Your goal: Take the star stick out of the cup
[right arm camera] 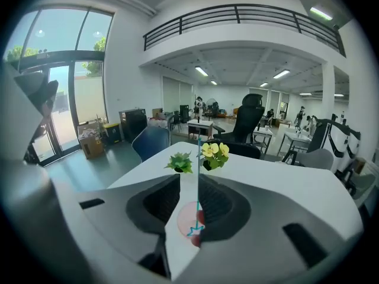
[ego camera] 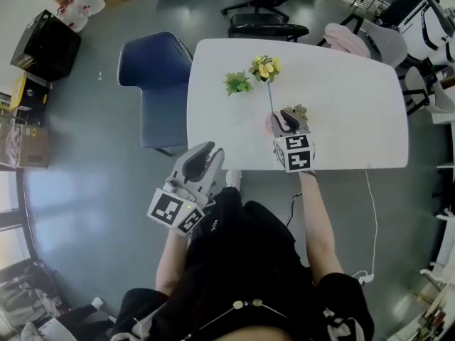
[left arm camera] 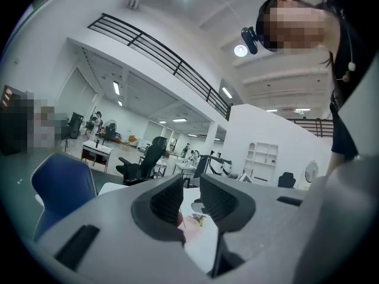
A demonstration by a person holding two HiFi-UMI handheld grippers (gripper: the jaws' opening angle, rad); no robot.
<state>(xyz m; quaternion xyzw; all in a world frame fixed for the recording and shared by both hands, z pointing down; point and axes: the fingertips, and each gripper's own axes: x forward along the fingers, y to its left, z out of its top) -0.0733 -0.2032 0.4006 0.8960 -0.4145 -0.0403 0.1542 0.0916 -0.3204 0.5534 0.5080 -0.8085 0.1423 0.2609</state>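
A clear pink cup (ego camera: pixel 271 124) stands near the front edge of the white table (ego camera: pixel 341 105). A thin teal star stick (ego camera: pixel 269 98) rises from it, leaning away from me. In the right gripper view the stick (right arm camera: pixel 198 176) runs up between the jaws, its star (right arm camera: pixel 194 229) low inside the cup (right arm camera: pixel 185 218). My right gripper (ego camera: pixel 286 119) (right arm camera: pixel 189 179) hovers right at the cup, jaws a little apart on either side of the stick. My left gripper (ego camera: pixel 206 151) (left arm camera: pixel 191 182) hangs off the table's front edge, slightly open and empty.
Two small potted plants stand further back on the table, a green one (ego camera: pixel 237 83) and a yellow-flowered one (ego camera: pixel 264 67). A blue chair (ego camera: pixel 153 84) sits at the table's left and a black office chair (ego camera: pixel 266 27) behind it. A white cable (ego camera: pixel 372 212) hangs off the front right.
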